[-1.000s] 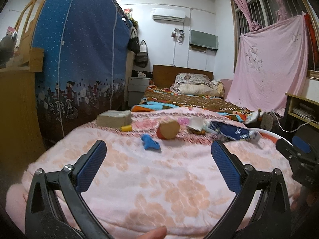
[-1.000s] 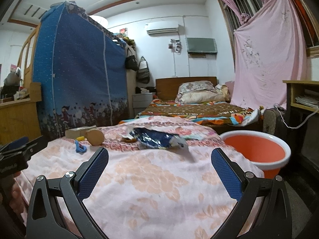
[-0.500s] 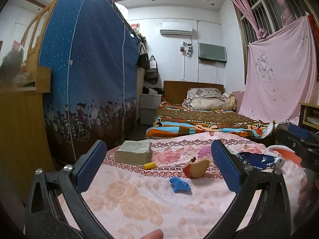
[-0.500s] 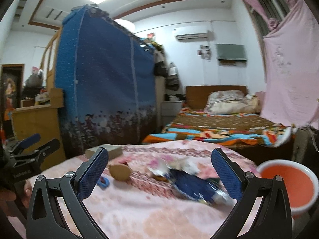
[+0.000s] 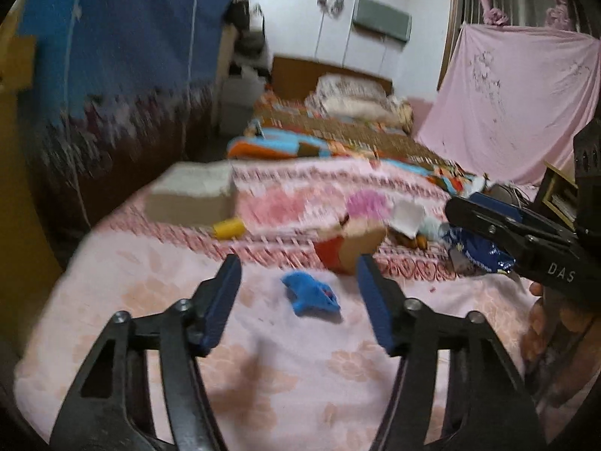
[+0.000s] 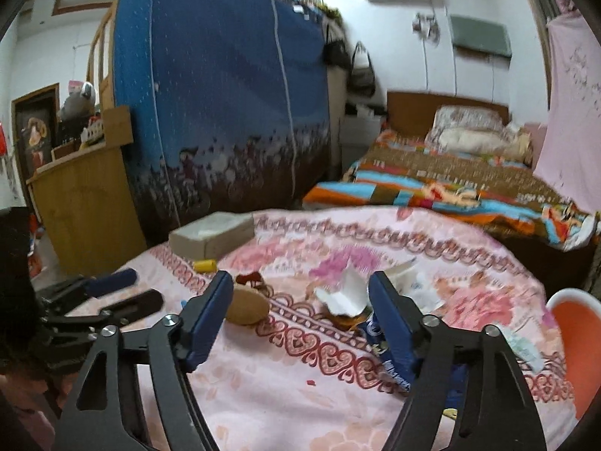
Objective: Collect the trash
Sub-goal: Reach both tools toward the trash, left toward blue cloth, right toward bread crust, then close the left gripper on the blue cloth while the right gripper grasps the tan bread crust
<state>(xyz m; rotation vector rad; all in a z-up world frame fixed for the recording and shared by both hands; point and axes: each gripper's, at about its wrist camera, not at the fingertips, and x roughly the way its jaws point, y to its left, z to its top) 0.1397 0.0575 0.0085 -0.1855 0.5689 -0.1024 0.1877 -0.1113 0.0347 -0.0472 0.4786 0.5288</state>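
Trash lies on a pink flowered bedspread [image 5: 263, 345]. A blue scrap [image 5: 311, 297] sits just ahead of my left gripper [image 5: 298, 261], between its fingers in view; the jaws are closing and the pads touch nothing. Beyond it lie a bitten apple core [image 5: 349, 248], a yellow cap [image 5: 228, 227], white crumpled paper [image 5: 407, 216] and a blue snack wrapper [image 5: 477, 253]. My right gripper [image 6: 300, 276] hovers over the white paper [image 6: 345, 297], jaws closing, nothing pressed. The wrapper [image 6: 390, 364] is partly hidden behind its right finger. The apple core [image 6: 246, 308] lies by its left finger.
A grey box [image 6: 212, 235] rests at the bedspread's far left. An orange basin [image 6: 574, 334] stands on the floor at the right. A blue wardrobe cover [image 6: 225, 94], a wooden cabinet [image 6: 82, 195] and a second bed [image 6: 450, 180] lie beyond. A hand [image 5: 544, 323] holds the right gripper.
Both grippers have moved in closer over the trash and tipped downward. Their jaws have narrowed from wide open. The blue scrap now lies between the left fingers in view.
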